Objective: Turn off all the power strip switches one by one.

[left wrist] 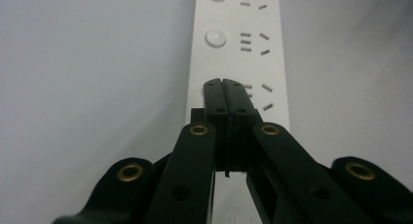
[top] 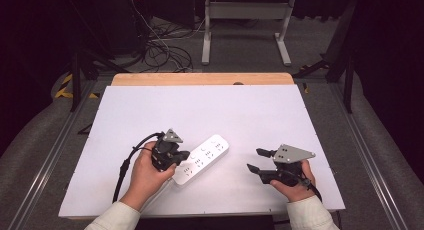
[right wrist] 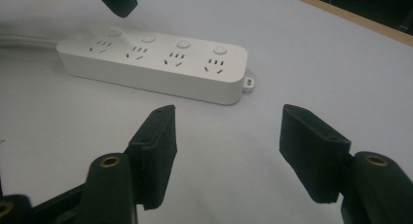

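Observation:
A white power strip with a row of sockets and round buttons lies aslant on the white tabletop. My left gripper is shut with nothing between its jaws. Its tips rest over the strip where a third button would sit, past two visible buttons. Whether they press it I cannot tell. My right gripper stands open to the right of the strip, apart from it. In the right gripper view its gripper frames bare tabletop, with the strip beyond and the left gripper's tip above it.
The strip's white cord runs off from its end near the left hand. A wooden edge borders the table's far side. Beyond it the floor holds tangled cables and a white frame's legs.

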Tool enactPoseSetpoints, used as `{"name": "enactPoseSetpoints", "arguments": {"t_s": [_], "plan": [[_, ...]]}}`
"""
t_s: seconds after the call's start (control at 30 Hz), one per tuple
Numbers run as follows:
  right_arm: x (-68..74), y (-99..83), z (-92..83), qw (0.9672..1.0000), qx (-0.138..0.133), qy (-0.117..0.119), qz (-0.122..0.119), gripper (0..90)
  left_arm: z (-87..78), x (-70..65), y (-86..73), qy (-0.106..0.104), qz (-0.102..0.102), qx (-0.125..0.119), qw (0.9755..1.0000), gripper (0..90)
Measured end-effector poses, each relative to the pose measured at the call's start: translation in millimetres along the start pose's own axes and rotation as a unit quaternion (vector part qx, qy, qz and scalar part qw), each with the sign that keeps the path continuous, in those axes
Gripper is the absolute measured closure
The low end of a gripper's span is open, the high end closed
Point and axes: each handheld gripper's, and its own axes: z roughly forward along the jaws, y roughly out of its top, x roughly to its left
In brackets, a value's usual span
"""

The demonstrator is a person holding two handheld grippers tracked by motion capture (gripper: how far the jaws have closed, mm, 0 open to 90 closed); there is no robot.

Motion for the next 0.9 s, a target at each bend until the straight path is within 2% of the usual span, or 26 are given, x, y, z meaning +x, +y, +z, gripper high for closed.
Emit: {"name": "enactPoseSetpoints", "arguments": {"t_s": [0.03,0.07,0.27,0.67,0.9], "plan": [[0.5,0.1,0.1,1.0000,0.000,0.001,0.000,39.4,0.0,0.0,0.0,0.000,0.000,0.000,1.0000,90.0],[0.8,0.3,0.1,1.0000,0.000,0.000,-0.001,39.4,5.9,-0.4,5.6,-0.009,-0.005,-0.003,0.9999,90.0],[0.4,0.0,0.4,1.0000,-0.001,0.001,0.001,39.4,18.5,0.0,17.2,-0.013,-0.006,-0.003,0.9999,90.0],[-0.1,-0.3,-0.7,1.0000,-0.002,0.000,0.001,39.4,26.4,2.6,13.1,0.006,0.001,0.022,0.9997,90.0],[-0.5,-1.0,-0.2,1.0000,0.000,0.001,0.001,39.4,29.2,6.7,10.7,0.005,-0.007,0.028,0.9996,90.0]]}}
